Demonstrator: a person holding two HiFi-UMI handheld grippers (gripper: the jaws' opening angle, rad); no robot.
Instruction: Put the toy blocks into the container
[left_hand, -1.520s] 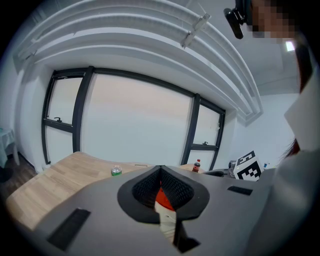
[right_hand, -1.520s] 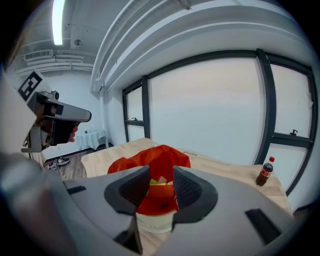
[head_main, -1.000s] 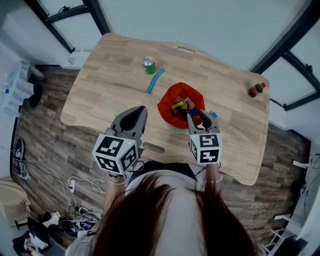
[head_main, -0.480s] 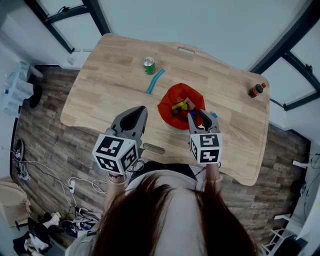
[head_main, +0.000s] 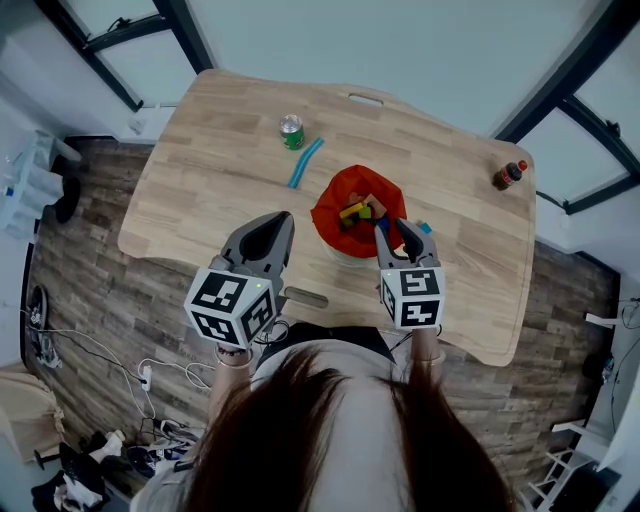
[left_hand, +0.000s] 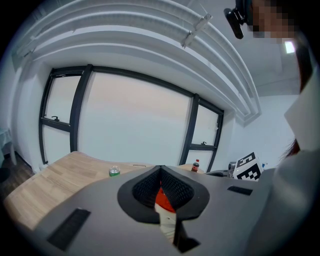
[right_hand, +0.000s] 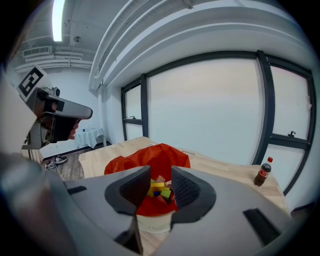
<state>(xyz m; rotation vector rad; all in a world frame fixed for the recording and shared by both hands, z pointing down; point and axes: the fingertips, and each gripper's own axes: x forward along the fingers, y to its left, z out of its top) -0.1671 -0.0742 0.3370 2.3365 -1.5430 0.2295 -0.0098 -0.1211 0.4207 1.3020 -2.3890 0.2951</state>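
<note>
Both tools are held side by side over the near edge of the table (head_main: 200, 190), each tipped a bit downward. The L gripper (head_main: 270, 225) is seen w/ its jaws brought together. In the left gripper view the tips are shown meeting, and only a slit is left lower down, thru which some red is glimpsed. Nothing is clamped there. The R gripper (head_main: 398, 230) is held w/ its jaws apart. In the right gripper view a clear gap is shown btwn the ribbed pads (right_hand: 186, 189), and nothing is gripped.

The container (head_main: 322, 215), a pale tub lined w/ red fabric, is stood on the table just ahead of the R gripper's tips and is framed in that gap. The toy blocks (head_main: 357, 211) are piled inside it, and yellow, green, blue and tan pieces can be made out. One small blue piece (head_main: 425, 228) is seen on the tabletop just beside the container, at the R gripper's outer side. Whether it is a block can't be told.

Further back, a green can (head_main: 291, 131) is stood upright. A blue strip (head_main: 307, 162) is laid flat btwn the can and the container. A cola bottle (head_main: 507, 175) is stood near the far right edge, well apart from the rest.
</note>
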